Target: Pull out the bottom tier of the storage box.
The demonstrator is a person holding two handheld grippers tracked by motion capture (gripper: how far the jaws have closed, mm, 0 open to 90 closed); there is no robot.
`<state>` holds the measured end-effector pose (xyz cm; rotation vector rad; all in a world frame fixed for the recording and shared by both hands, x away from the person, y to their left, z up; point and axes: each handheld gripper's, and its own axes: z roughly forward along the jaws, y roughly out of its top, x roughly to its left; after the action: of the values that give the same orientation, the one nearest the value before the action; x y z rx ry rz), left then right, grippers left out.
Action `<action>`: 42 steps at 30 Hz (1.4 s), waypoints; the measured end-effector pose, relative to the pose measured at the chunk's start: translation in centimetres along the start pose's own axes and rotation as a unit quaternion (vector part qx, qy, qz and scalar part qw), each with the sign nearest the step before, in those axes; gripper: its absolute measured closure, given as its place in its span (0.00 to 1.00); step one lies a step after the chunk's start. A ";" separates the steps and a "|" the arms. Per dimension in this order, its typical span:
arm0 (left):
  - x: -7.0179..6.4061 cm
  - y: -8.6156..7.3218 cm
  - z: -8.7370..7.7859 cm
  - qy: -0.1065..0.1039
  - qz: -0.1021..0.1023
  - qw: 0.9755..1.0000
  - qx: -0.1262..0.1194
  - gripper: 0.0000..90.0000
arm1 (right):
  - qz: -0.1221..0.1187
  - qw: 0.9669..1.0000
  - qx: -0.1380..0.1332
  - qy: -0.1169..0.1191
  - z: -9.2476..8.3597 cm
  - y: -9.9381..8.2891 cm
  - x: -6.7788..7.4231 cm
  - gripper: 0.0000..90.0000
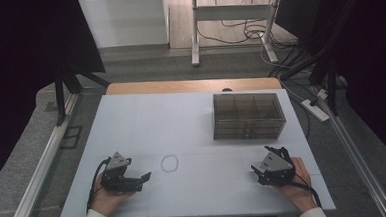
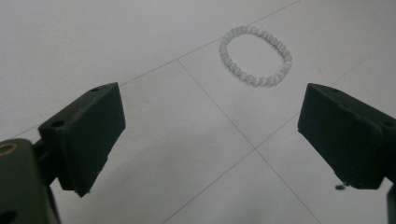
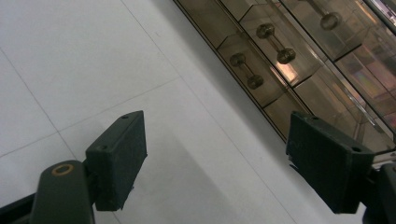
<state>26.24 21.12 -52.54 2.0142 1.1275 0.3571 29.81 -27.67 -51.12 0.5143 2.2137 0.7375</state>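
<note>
A bracelet of pale translucent beads (image 1: 169,163) lies flat on the white table top (image 1: 182,124). In the left gripper view the bracelet (image 2: 256,56) lies a short way ahead of the jaws. My left gripper (image 1: 140,172) rests near the front left and points toward it. Its jaws stand open around bare table (image 2: 210,135). My right gripper (image 1: 262,159) sits at the front right, open (image 3: 217,158) with nothing between its jaws. It faces a smoky clear drawer box (image 1: 248,114), whose small drawers with round knobs (image 3: 275,44) show in the right gripper view.
A wooden strip (image 1: 192,85) runs along the table's far edge. Beyond it is grey floor with a desk frame (image 1: 195,33) and loose cables (image 1: 257,32). Metal rails (image 1: 43,161) flank the table. Thin seam lines (image 2: 219,112) cross the top.
</note>
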 end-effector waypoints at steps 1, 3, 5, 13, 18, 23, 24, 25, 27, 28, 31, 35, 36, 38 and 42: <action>0.0 0.0 0.0 0.000 0.000 1.000 0.000 0.08 | -0.001 1.000 0.000 0.000 0.0 0.0 0.0 0.23; 0.0 0.0 0.0 0.000 0.000 1.000 0.000 0.08 | -0.003 1.000 0.001 -0.002 0.1 0.1 0.0 0.23; 0.0 0.0 0.0 0.001 0.000 1.000 0.000 0.08 | -0.006 1.000 0.000 -0.005 0.1 0.2 0.0 0.23; 0.0 0.0 0.0 0.001 0.000 1.000 0.000 0.08 | -0.014 1.000 -0.002 -0.014 0.3 0.6 -0.1 0.25; 0.0 0.0 0.0 0.000 0.001 1.000 0.001 0.08 | -0.025 1.000 0.005 -0.018 0.5 0.7 0.2 0.26; 0.0 0.0 0.1 0.000 0.000 1.000 0.002 0.08 | -0.034 0.999 0.005 -0.020 0.8 1.0 0.3 0.26; 0.0 0.0 0.1 0.000 0.001 1.000 0.002 0.08 | -0.034 0.999 0.005 -0.020 0.8 1.0 0.3 0.26; 0.0 0.0 0.1 0.000 0.001 1.000 0.003 0.08 | -0.034 0.999 0.004 -0.021 0.9 1.0 0.3 0.26; 0.0 0.0 0.1 0.000 0.001 1.000 0.002 0.08 | -0.037 0.999 0.007 -0.023 1.0 1.0 0.4 0.26; 0.0 0.0 0.1 0.000 0.001 1.000 0.002 0.08 | -0.038 0.999 0.007 -0.024 1.1 1.0 0.4 0.26; 0.0 0.0 0.1 -0.001 0.001 1.000 0.003 0.08 | -0.039 0.999 0.008 -0.024 1.2 1.2 0.3 0.27; 0.0 0.0 0.1 -0.001 0.001 1.000 0.004 0.08 | -0.041 0.999 0.006 -0.031 1.4 1.3 0.3 0.27; 0.0 0.0 0.1 -0.001 0.001 1.000 0.003 0.08 | -0.043 0.999 0.006 -0.031 1.5 1.4 0.3 0.27; 0.0 0.0 0.1 -0.001 0.001 1.000 0.003 0.08 | -0.045 0.998 0.007 -0.032 1.6 1.4 0.4 0.27; 0.0 0.0 0.1 -0.001 0.000 1.000 0.004 0.08 | -0.055 0.998 0.010 -0.034 2.0 1.6 0.5 0.27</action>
<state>26.32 21.06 -52.62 2.0219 1.1282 0.3510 31.21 -25.45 -51.46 0.4175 2.1689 0.6315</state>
